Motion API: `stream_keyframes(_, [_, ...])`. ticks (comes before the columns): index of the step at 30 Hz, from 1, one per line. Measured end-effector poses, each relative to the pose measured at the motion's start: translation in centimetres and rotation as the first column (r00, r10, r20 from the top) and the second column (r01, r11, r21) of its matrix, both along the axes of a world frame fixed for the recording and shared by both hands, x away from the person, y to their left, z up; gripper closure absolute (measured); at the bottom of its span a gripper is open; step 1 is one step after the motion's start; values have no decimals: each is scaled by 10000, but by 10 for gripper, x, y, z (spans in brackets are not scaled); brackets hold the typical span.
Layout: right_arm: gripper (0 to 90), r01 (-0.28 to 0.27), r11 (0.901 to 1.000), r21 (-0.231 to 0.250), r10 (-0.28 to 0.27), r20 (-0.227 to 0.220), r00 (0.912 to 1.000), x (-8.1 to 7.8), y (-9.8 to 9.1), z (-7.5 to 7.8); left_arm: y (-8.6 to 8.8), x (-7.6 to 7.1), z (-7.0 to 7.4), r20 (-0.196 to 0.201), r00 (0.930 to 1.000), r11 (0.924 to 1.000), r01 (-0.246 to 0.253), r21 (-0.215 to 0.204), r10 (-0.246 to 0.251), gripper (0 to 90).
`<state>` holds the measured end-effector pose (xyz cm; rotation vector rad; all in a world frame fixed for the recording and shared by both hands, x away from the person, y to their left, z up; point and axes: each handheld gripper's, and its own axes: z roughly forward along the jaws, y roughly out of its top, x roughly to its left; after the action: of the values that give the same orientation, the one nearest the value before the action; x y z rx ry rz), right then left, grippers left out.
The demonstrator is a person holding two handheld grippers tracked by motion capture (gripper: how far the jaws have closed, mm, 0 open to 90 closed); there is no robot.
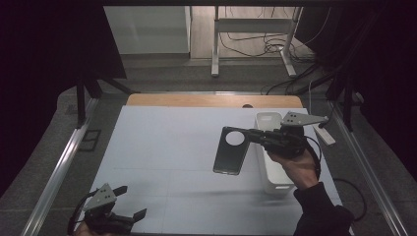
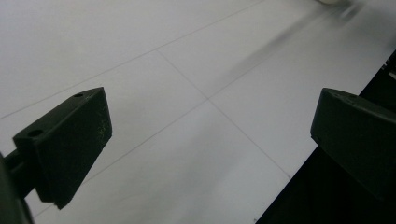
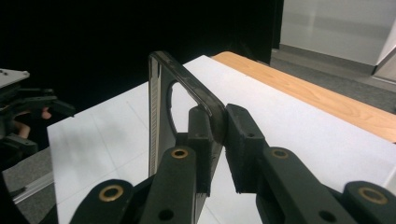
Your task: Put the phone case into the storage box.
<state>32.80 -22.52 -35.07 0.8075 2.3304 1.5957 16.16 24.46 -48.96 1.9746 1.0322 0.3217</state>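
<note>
A dark phone case (image 1: 230,151) with a round hole near its top hangs in the air over the white mat (image 1: 162,142), right of centre. My right gripper (image 1: 249,133) is shut on its upper right edge. In the right gripper view the case (image 3: 161,107) stands on edge, pinched between the two black jaws of my right gripper (image 3: 218,119). My left gripper (image 1: 133,201) sits low at the mat's front left corner, jaws wide apart with nothing between them. In the left gripper view, bare mat lies between the spread jaws of my left gripper (image 2: 210,126).
A long white bin (image 1: 268,120) stands on the mat's right side, under my right hand. A wooden table edge (image 1: 196,101) runs along the back. Metal rails (image 1: 59,167) flank the table. Desk legs and cables (image 1: 255,44) lie beyond it.
</note>
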Motion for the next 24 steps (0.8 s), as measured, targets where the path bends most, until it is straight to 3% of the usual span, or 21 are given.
stream_keyframes(10, [806,332,9994,-102,-331,165,9993,12,-11,7,5,-5,-3,-29,9995,9994,-303,186,303,0])
stream_keyframes(24, [806,865,9959,-246,-855,389,9956,30,-28,17,6,-6,-9,-224,9993,9978,-295,592,309,0])
